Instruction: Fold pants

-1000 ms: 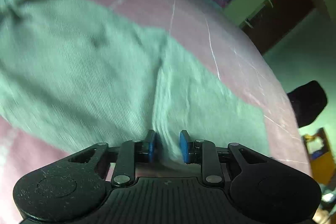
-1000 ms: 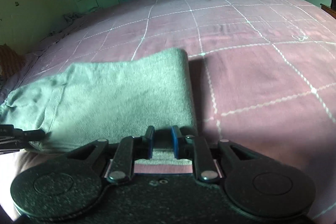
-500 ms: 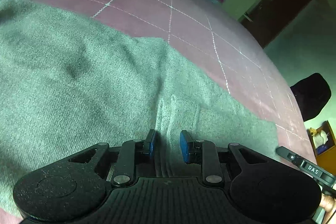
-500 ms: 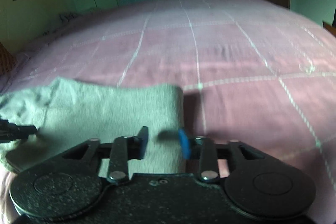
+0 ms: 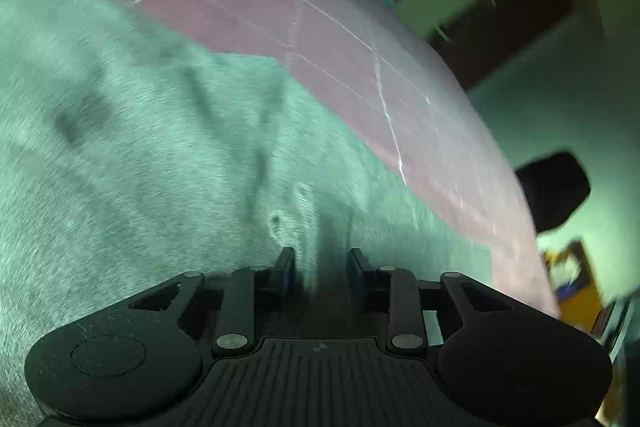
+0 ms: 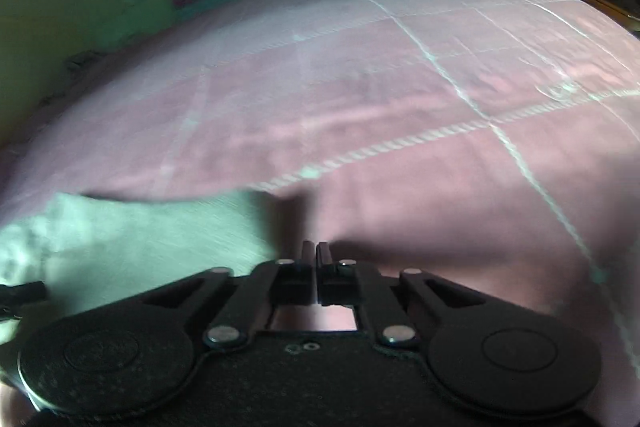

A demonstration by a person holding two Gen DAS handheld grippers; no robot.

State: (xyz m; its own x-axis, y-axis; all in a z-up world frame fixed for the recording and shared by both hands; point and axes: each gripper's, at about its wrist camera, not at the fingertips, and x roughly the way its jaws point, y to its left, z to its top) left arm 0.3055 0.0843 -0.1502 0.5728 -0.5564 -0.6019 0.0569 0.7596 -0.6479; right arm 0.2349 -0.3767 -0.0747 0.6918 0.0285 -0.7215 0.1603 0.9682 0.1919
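The grey-green knitted pants (image 5: pixel 168 163) lie in a flat layered slab on the pink grid-lined bedspread (image 6: pixel 400 99), at least one fold apparently in. Left claw (image 5: pixel 320 263) gapes just above the cloth, gripping nothing. Right claw (image 6: pixel 316 253) is pinched closed beside the corner, seemingly empty. Further folding likely remains.

Left gripper (image 5: pixel 320 261): black ribbed body, silver pivot screws, blue pads. Right gripper (image 6: pixel 316 251): black.
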